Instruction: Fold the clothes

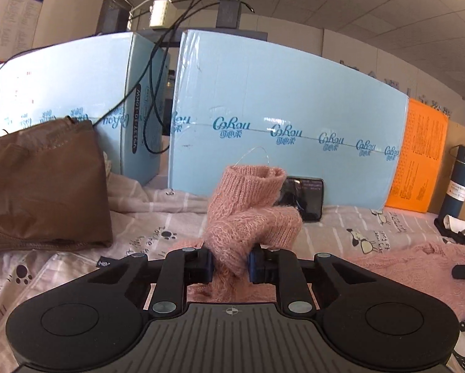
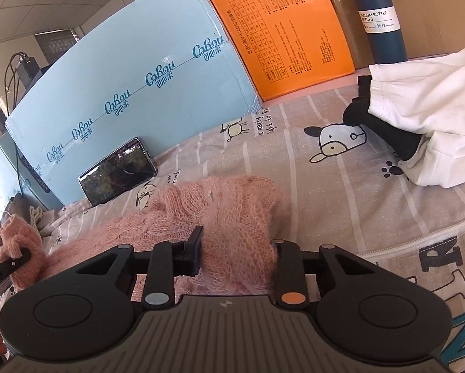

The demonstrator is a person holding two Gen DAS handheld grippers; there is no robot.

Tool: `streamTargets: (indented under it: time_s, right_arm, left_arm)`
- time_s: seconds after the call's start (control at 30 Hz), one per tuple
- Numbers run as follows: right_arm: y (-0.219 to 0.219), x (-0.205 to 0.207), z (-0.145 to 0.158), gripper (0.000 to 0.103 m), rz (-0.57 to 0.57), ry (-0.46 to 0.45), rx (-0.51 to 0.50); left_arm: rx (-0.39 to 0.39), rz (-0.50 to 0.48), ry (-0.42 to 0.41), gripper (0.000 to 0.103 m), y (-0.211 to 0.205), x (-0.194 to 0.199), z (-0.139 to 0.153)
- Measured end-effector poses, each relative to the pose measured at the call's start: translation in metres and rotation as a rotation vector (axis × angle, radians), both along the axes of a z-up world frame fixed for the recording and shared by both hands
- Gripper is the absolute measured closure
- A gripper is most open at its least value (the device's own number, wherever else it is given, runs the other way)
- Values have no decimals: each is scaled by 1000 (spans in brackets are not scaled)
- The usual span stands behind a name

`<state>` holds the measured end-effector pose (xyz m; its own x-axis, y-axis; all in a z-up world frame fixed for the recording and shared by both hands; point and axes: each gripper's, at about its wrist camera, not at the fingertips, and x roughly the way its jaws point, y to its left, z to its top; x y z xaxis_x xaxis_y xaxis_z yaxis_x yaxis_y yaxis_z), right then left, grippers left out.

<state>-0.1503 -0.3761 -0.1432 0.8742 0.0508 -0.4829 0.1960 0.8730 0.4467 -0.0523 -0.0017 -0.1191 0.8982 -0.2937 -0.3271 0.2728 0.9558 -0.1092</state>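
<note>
Pink knit sweater held at both ends over the bedsheet

The pink sweater (image 2: pixel 220 214) lies bunched on the cartoon-print bedsheet (image 2: pixel 341 186); the left gripper (image 1: pixel 230 264) is clenched on its lifted sleeve (image 1: pixel 251 205), while the right gripper (image 2: pixel 237 248) grasps a fold of the body. This looks like mid-fold: the sleeve likely needs carrying across the body and laying flat. A phone (image 2: pixel 119 169) leans on the blue box (image 2: pixel 123 71) behind.

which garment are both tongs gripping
The pink sweater: the brown garment and the white one lie untouched at either side.
</note>
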Motion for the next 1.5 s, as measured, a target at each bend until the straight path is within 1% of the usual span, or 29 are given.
streamTargets:
  time_s: [0.1,0.2,0.3,0.33,0.37,0.47,0.5,0.57,0.6,0.63,0.67,0.73,0.8,0.87,0.9,0.93,0.97,1.0,1.07,1.13,1.2,1.23,1.27,1.33,1.4,1.47,1.5]
  right_arm:
    - [-3,-10,9,79,-50,-79,-31]
    - [-6,-19,18,80,-100,-158,-61]
    - [-12,-30,27,80,-177,-223,-90]
    - [-16,-32,29,80,-212,-231,-96]
    - [-20,-33,29,80,-235,-222,-94]
    - [-34,-29,24,80,-260,-156,-57]
    - [-35,-26,21,80,-255,-120,-49]
    - [-35,-20,15,80,-255,-60,-52]
    - [-35,-17,13,79,-257,-32,-57]
    - [-34,-16,11,78,-263,-11,-62]
    - [-34,-16,10,73,-274,1,-67]
    - [-33,-16,7,67,-298,25,-79]
    - [-32,-18,7,60,-327,31,-94]
    - [-33,-21,9,46,-356,21,-111]
    - [-33,-23,10,42,-372,14,-121]
    - [-34,-24,11,34,-387,14,-136]
    - [-36,-24,12,27,-401,23,-159]
    - [-38,-23,12,24,-411,43,-178]
    - [-42,-17,7,23,-418,113,-205]
    - [-50,-14,3,23,-415,150,-184]
    - [-53,-17,6,23,-396,130,-169]
    - [-53,-20,10,23,-383,110,-184]
    - [-50,-22,17,23,-366,88,-224]
    - [-42,-24,29,21,-295,46,-321]
    - [-34,-24,40,19,-197,1,-421]
    - [-24,-20,49,12,-22,-44,-504]
    - [-19,-17,50,12,61,-56,-534]
  left_arm:
    - [-13,61,-84,86,11,-2,13]
    - [-116,77,-148,87,30,-3,23]
    - [-186,74,-157,87,41,-1,25]
    - [-193,69,-146,87,43,2,23]
    - [-192,67,-116,87,45,8,18]
    - [-161,77,1,86,46,25,2]
    - [-150,80,41,81,46,31,-3]
    - [-107,116,48,77,48,35,-7]
    - [-86,135,50,71,50,36,-9]
    - [-64,153,53,62,51,38,-11]
    - [-42,172,56,59,52,39,-12]
    - [1,208,61,45,54,43,-16]
    - [45,245,66,38,57,46,-20]
    - [95,268,69,35,58,48,-22]
    - [124,272,69,31,57,49,-22]
    - [158,267,80,24,55,52,-23]
    - [192,262,91,21,53,55,-24]
    - [226,257,102,21,51,58,-25]
    - [272,246,122,20,48,65,-27]
    - [309,235,97,20,46,65,-24]
    - [307,216,37,19,46,59,-17]
    - [296,206,-2,18,47,55,-13]
    - [284,194,-29,17,48,52,-9]
    - [251,108,-84,14,46,48,2]
    - [261,-15,-107,13,34,49,10]
    - [266,-164,-87,13,16,53,14]
    - [272,-235,-60,13,5,58,14]
